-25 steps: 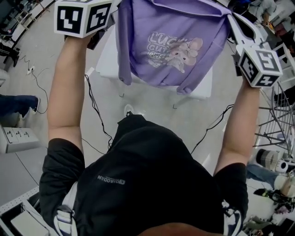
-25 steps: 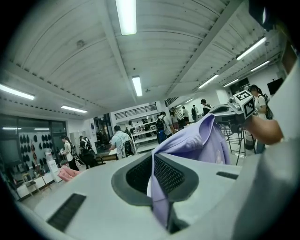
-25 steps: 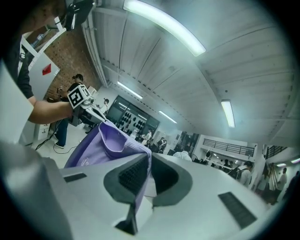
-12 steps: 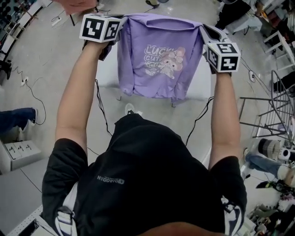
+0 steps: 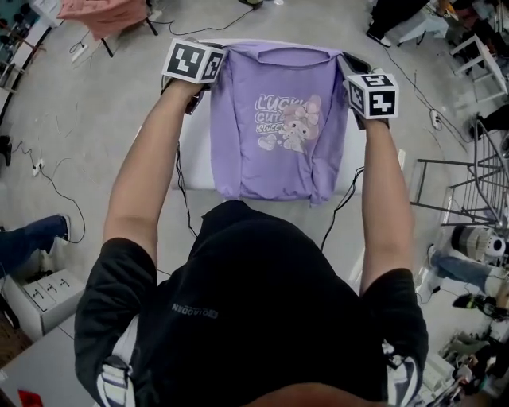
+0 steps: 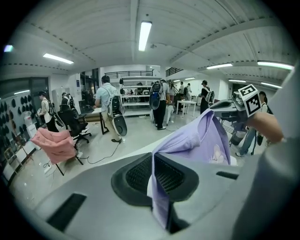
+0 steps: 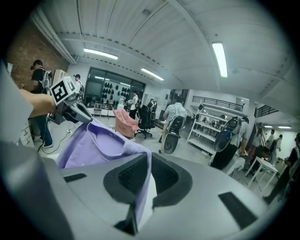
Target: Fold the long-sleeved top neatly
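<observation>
Currently both grippers hold the purple long-sleeved top by its shoulders, one on each side of the neckline.

Left gripper: jaws pressed together on a fold of purple cloth at the shoulder. Its own view shows the fabric running down between the dark pads and out toward the ribbed collar.

Right gripper: likewise clamped on the opposite shoulder, with a pinch of cloth caught between the pads. Both arms reach forward, roughly parallel, marker cubes facing up.

The top is spread wide between the two grippers, printed front upward, with a cartoon figure and lettering on the chest. It lies over the white table, collar toward the far edge and hem at the near edge, just ahead of the person's chest. The sleeves are not spread out. A cuff shows at the hem's right corner; where the rest of the sleeves lie cannot be told. Whether the cloth rests fully flat also cannot be told.

Surroundings: grey floor. Black cables trail off the table's near side. A pink garment is draped over a chair at upper left, well apart from the table. Several people stand near shelving in the background.
</observation>
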A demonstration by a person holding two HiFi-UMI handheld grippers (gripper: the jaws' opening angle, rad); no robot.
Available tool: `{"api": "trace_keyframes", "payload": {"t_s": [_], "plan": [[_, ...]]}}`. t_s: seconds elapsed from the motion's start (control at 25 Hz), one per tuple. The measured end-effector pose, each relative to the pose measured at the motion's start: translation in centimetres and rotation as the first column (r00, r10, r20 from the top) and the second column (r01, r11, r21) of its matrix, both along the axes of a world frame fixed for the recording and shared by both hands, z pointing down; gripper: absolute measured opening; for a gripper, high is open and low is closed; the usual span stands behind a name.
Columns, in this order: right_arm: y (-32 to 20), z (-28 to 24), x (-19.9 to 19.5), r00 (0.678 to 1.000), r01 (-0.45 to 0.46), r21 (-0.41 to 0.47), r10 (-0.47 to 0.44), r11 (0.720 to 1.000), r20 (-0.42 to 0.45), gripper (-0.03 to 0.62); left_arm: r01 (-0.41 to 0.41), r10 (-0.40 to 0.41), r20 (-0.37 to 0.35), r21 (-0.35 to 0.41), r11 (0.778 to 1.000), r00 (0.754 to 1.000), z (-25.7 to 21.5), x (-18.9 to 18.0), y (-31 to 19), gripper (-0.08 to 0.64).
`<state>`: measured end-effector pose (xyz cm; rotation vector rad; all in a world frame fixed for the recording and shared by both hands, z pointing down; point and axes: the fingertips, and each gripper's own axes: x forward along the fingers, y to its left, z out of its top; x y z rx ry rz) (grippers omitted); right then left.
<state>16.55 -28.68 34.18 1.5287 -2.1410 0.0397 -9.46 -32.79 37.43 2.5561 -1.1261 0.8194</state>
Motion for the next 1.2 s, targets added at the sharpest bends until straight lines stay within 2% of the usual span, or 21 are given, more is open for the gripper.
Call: {"api": "trace_keyframes", "payload": {"t_s": [0.32,0.52,0.76,0.92,1.04,1.08,1.12,1.16,1.2], "plan": [[-8.4,4.9,2.8,0.996,-0.07,-0.096,0.065,0.993,-0.058,0.029,-0.007,0.009,0.038,-0.06,0.998,0.999,4.2,3.0,-8.8,0.017],[-11.6,11.7,3.6,0.999,-0.043,-0.244,0.035,0.969,-0.036,0.031,0.037,-0.021,0.102,-0.163,0.986,0.995,10.4,3.8,-11.0,0.017],[-16.4,17.5,4.3,1.0,-0.001,-0.325,0.001,0.946,0.0,0.031,0.127,-0.11,0.087,-0.233,0.964,0.99,15.3,4.3,-14.9,0.017],[-20.1,20.7,4.3,0.999,0.032,-0.376,-0.037,0.926,-0.006,0.032,0.175,-0.144,0.138,-0.25,0.952,0.98,18.0,4.2,-17.5,0.018],[-21.8,23.3,4.4,1.0,0.027,-0.418,-0.029,0.908,0.003,0.034,0.204,-0.163,0.168,-0.266,0.942,0.972,20.1,3.9,-18.7,0.018],[-22.2,24.2,4.5,1.0,0.015,-0.432,-0.015,0.902,0.003,0.04,0.216,-0.175,0.165,-0.279,0.936,0.971,20.7,3.8,-19.0,0.024],[-22.5,25.0,4.7,1.0,0.001,-0.444,-0.001,0.896,-0.001,0.061,0.226,-0.188,0.153,-0.292,0.929,0.97,21.3,3.6,-19.3,0.068],[-22.7,25.6,4.8,1.0,-0.01,-0.453,0.008,0.891,-0.006,0.117,0.232,-0.2,0.135,-0.305,0.924,0.971,21.6,3.4,-19.4,0.125],[-22.7,26.1,4.9,1.0,-0.015,-0.459,0.014,0.888,-0.007,0.155,0.235,-0.209,0.117,-0.314,0.92,0.971,21.8,3.2,-19.4,0.141]]}}
